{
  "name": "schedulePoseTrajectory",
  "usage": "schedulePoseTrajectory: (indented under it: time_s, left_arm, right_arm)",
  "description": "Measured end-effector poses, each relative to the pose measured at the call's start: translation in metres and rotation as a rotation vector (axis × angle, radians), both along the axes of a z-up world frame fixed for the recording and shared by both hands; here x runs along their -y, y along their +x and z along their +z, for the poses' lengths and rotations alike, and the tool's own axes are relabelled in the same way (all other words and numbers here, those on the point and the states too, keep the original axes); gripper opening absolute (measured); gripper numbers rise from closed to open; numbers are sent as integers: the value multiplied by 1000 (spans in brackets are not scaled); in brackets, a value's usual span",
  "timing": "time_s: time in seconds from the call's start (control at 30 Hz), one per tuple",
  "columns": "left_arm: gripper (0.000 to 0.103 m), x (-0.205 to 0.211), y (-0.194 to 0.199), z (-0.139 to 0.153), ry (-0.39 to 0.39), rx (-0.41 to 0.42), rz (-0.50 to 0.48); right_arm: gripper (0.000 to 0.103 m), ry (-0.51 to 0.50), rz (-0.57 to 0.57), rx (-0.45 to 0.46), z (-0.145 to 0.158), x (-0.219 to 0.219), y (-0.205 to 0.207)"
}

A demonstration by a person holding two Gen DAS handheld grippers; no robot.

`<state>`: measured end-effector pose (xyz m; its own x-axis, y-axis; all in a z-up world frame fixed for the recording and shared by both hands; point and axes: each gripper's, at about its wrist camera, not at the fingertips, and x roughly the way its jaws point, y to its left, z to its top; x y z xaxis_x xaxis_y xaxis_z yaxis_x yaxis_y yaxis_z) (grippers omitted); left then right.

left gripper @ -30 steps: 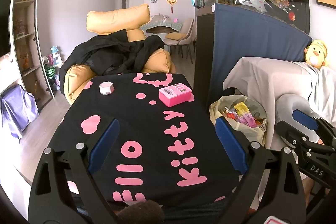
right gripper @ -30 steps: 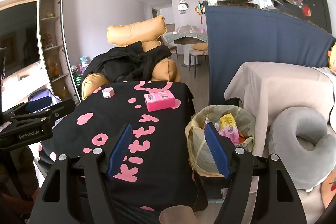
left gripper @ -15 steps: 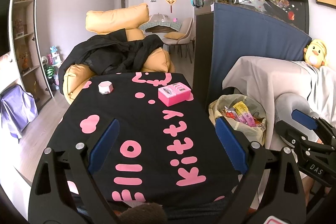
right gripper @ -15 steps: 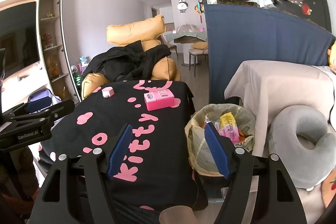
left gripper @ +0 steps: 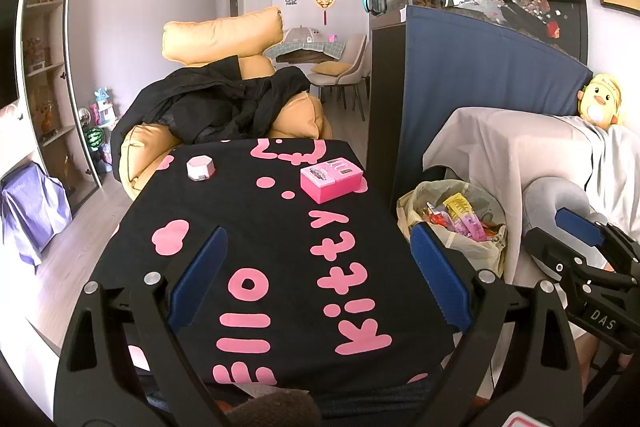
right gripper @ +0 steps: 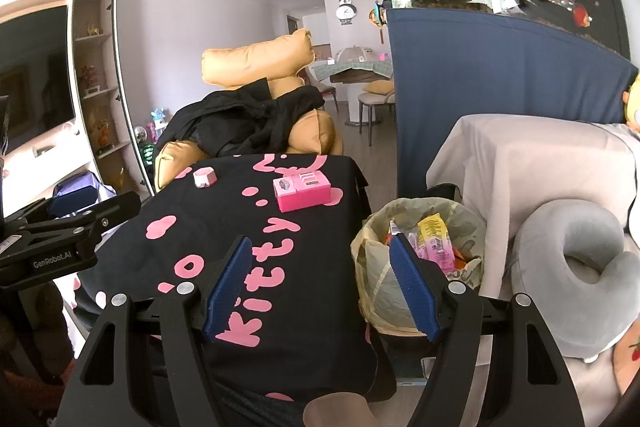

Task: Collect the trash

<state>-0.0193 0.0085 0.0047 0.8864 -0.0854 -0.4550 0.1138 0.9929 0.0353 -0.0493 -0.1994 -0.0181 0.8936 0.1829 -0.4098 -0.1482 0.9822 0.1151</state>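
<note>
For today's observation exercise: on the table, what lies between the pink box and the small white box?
Only black cloth with pink dots lies between pink box and white box; both views show it.

Lined bin [right gripper: 420, 267] beside table, full of wrappers [right gripper: 434, 239].

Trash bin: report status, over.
Both grippers, left gripper and right gripper, open, empty. Trash bin holds wrappers. Pink box on table, path clear.

cloth [left gripper: 280, 227] black, pink lettering | box [left gripper: 331, 179] pink | bag [right gripper: 468, 223] yellowish
</note>
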Motion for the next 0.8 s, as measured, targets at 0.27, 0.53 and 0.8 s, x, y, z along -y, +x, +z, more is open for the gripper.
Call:
schedulePoseTrajectory:
  time_s: [0.27, 0.53, 0.8]
  left_arm:
    - [88, 2, 0, -1, 0, 1, -2]
    - [88, 2, 0, -1, 0, -1, 0]
    - [88, 2, 1, -1, -1, -2, -8]
  right_arm:
    - [68, 2, 0, -1, 0, 0, 0]
    - [68, 3, 0, -1, 0, 1, 0]
    - [68, 2, 0, -1, 0, 1, 0]
